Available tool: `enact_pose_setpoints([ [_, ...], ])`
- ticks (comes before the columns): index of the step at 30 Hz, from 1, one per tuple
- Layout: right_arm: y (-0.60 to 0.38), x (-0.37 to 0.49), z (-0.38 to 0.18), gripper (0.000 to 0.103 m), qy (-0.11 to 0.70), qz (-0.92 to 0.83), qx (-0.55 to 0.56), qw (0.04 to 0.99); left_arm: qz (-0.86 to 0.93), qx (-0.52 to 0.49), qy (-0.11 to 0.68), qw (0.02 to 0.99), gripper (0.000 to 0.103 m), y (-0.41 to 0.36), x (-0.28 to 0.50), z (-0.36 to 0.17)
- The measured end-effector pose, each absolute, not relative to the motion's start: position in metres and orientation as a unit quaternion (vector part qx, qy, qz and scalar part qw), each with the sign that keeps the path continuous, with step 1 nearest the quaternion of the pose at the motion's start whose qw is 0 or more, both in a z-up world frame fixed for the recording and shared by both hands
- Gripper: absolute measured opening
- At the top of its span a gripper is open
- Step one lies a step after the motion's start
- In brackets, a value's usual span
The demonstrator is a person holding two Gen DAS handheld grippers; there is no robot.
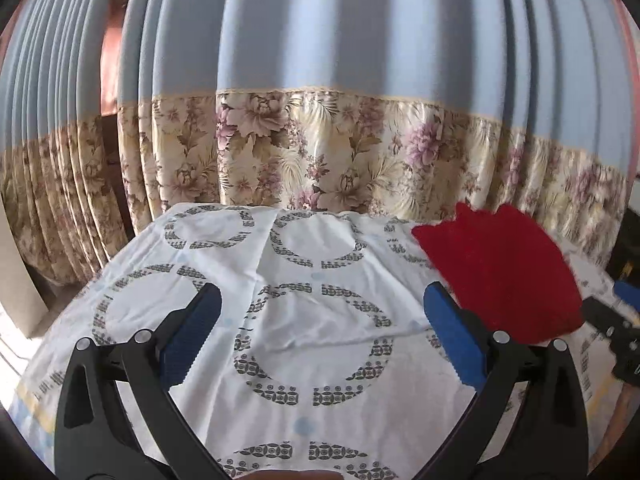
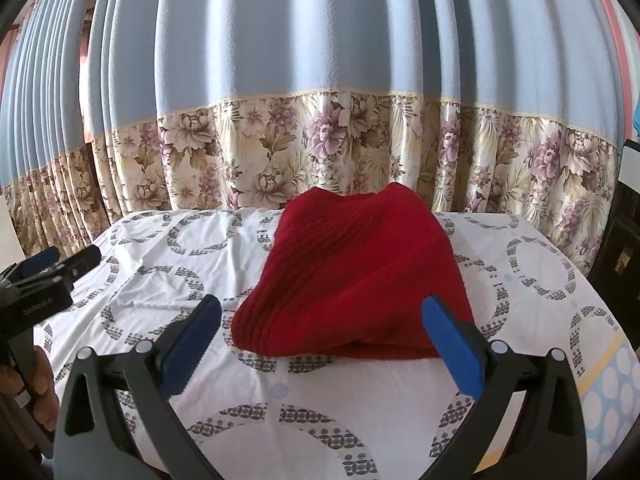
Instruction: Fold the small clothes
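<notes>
A red knitted garment (image 2: 352, 276) lies bunched on the white sheet with grey ring patterns (image 2: 320, 392). My right gripper (image 2: 320, 320) is open just in front of it, its blue pads on either side of the near hem, not touching. In the left wrist view the same red garment (image 1: 500, 268) sits to the right, behind the right blue pad. My left gripper (image 1: 320, 320) is open over bare sheet (image 1: 304, 320), holding nothing. The right gripper's black body (image 1: 616, 336) shows at the left view's right edge; the left gripper (image 2: 52, 268) shows at the right view's left edge.
A blue curtain with a floral lower band (image 2: 320, 140) hangs right behind the bed's far edge. A dark cabinet or box (image 2: 624, 240) stands at the far right. A hand (image 2: 36, 384) holds the left gripper's handle. The sheet drops off at the left edge (image 1: 80, 300).
</notes>
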State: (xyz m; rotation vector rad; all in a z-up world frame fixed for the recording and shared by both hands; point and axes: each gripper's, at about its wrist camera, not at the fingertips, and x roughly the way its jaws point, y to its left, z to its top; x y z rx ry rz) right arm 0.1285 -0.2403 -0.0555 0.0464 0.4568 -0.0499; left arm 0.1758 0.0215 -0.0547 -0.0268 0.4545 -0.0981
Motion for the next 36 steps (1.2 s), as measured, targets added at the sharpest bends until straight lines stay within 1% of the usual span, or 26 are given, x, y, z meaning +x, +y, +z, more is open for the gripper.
enact_pose_setpoints([
  [3,-0.2396,0.1276,-0.0549,0.101,0.226,-0.023,0.021,0.974,-0.045,-0.005,0.222,0.974,0.1,0.0188,0.1748,-0.0547],
  [11,-0.2391,0.1286,-0.0548,0.101,0.23,-0.029,0.02,0.972,-0.044,-0.022,0.233,0.971,0.1,0.0248,0.1768,-0.0555],
  [17,-0.2417,0.1288,-0.0537,0.101,0.227,-0.034,0.024,0.973,-0.04,-0.013,0.222,0.974,0.1,0.0223,0.1729,-0.0513],
  [36,-0.2481,0.1348,-0.0584,0.101,0.229,-0.046,0.026,0.972,-0.034,-0.001,0.232,0.972,0.1,0.0187,0.1739,-0.0531],
])
